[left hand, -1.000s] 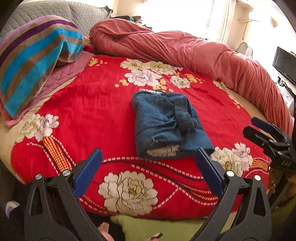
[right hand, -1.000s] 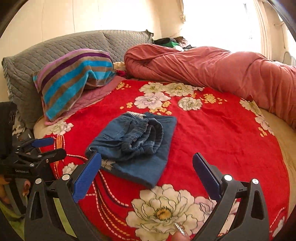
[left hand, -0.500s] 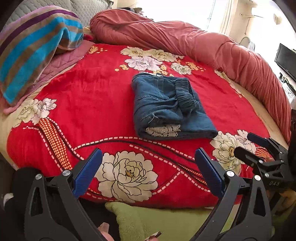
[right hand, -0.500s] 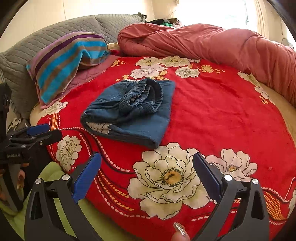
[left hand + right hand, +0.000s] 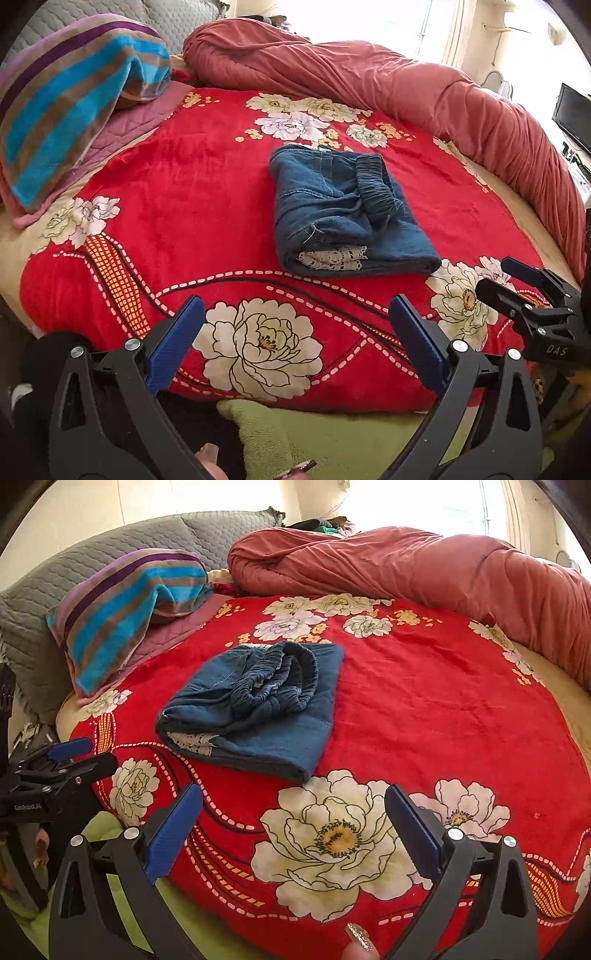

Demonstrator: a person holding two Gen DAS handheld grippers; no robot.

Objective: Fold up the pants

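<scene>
My left gripper has its jaws spread wide with nothing between them, held above the near edge of the bed over a big white flower on the red blanket. My right gripper is the same — jaws wide apart, empty, over another large flower near the edge. From the left wrist view I see the right gripper off at the right edge; from the right wrist view the left one sits at the left edge, so the two are well apart, side by side.

Beyond both, toward the middle of the bed, the pants lie folded into a compact blue denim bundle on the red blanket, elastic waistband bunched on top and a strip of white lace showing at the near end — neither gripper touches them.

Farther left rests a striped pillow; a rolled pink quilt curves along the far side and right.
</scene>
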